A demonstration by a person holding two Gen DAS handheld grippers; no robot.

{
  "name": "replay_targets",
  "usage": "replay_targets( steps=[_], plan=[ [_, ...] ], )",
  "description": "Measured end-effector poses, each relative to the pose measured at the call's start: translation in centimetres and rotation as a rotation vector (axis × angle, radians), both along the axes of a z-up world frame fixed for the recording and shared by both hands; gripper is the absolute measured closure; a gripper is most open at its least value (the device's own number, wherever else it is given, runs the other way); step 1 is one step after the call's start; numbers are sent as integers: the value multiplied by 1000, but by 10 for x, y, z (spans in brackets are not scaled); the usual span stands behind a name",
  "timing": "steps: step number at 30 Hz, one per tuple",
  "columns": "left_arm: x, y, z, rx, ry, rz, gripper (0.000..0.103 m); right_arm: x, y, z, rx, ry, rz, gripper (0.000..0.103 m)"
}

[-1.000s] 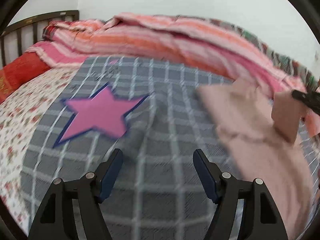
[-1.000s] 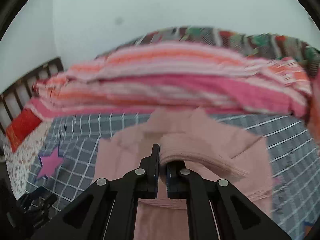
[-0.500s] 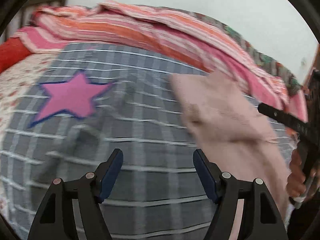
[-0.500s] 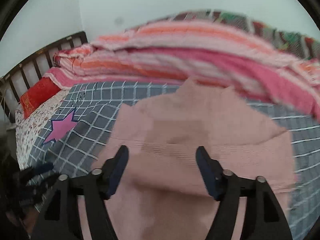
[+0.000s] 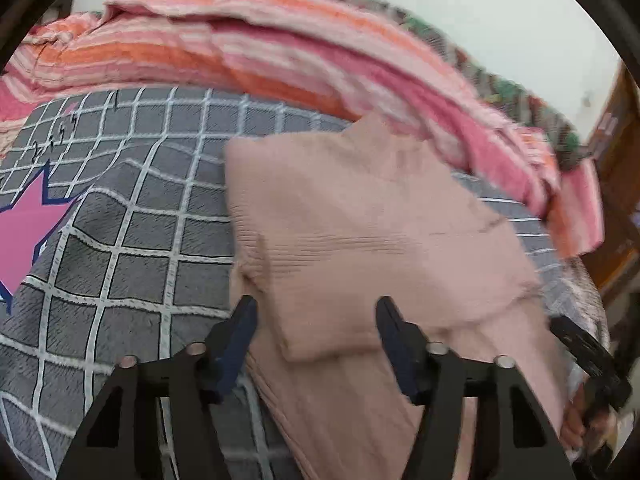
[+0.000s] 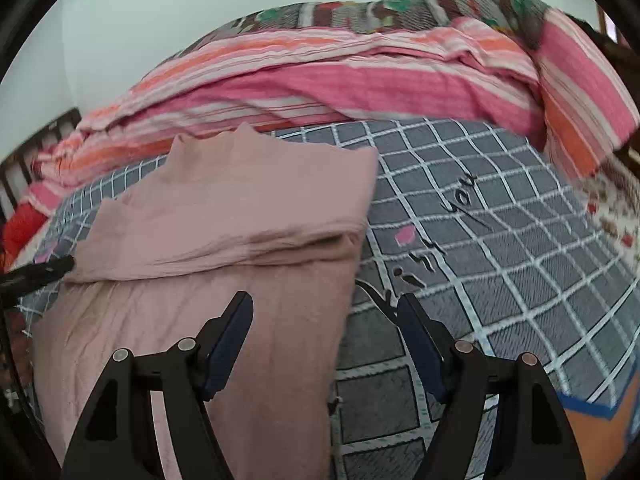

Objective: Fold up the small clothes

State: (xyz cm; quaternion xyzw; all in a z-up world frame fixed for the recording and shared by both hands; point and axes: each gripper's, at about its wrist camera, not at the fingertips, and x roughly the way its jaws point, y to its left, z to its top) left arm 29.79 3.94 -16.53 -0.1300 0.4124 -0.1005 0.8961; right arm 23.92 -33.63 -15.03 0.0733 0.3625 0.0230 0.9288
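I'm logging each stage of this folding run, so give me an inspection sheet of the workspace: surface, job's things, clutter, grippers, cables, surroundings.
Surface: grey checked blanket on a bed, rumpled, with a pink star and black lettering.
Job's things: pink garment lying on the blanket, one part folded over onto the rest; the fold edge runs across its middle.
Clutter: striped quilt heaped along the far side.
Grippers: left gripper open, fingers either side of the folded flap's corner, gripping nothing. Right gripper open over the garment's right edge, gripping nothing.
Cables: nothing seen.
Surroundings: pale wall, dark headboard rails, floral sheet, wooden furniture.
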Motion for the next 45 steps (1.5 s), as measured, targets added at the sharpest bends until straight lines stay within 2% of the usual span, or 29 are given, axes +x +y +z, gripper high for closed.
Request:
replay_targets(
  steps=[4, 6, 7, 8, 9, 11, 13, 16, 19, 21, 23, 24, 26, 28, 31, 33, 34, 38, 45],
  plan=[
    [9, 3, -4, -42, 12, 32, 53, 4, -1, -12, 4, 3, -15, 29],
    [10, 0, -3, -30, 18, 28, 72, 4, -1, -14, 10, -3, -12, 29],
    [10, -3, 0, -12, 15, 21, 76, 5, -2, -14, 18, -8, -15, 29],
    [10, -5, 2, 3, 6, 17, 89, 5, -4, -15, 22, -10, -22, 29],
    [9, -6, 6, 13, -12, 8, 95, 5, -5, -15, 28, -8, -27, 29],
    [7, -4, 19, 6, -62, 3, 97, 4, -8, -12, 47, -5, -25, 29],
    [7, -2, 34, -2, -103, 8, 97, 5, -11, -3, 73, -7, -12, 29],
    [12, -1, 54, -7, -163, 3, 98, 10, -14, 20, 69, -72, -20, 29],
    [29, -9, 71, 49, -212, -3, 98, 30, -11, 35, 44, -95, -22, 29],
    [33, -6, 76, 47, -233, 13, 98, 40, -8, 39, 27, -98, -20, 29],
    [38, -4, 68, 74, -229, 28, 98, 51, -5, 36, -1, -95, -26, 29],
    [42, -5, 57, 98, -200, 30, 98, 55, -4, 32, -9, -85, -29, 29],
    [51, -4, 24, 136, -95, 20, 98, 67, -6, 18, -32, -27, -53, 29],
    [55, 1, -2, 121, -21, 18, 97, 73, -11, 5, -30, 25, -78, 31],
    [50, 10, 0, 60, -40, 27, 93, 80, -19, -9, 8, 72, -99, 31],
    [50, 11, 2, 70, -54, 35, 79, 82, -21, -14, 10, 91, -111, 31],
    [50, 10, 0, 86, -59, 42, 77, 82, -20, -15, 3, 94, -114, 31],
    [47, 6, -8, 122, -85, 58, 76, 82, -10, -16, -63, 99, -124, 31],
    [49, -3, -10, 162, -78, 53, 73, 87, 6, -16, -153, 120, -92, 29]
  ],
)
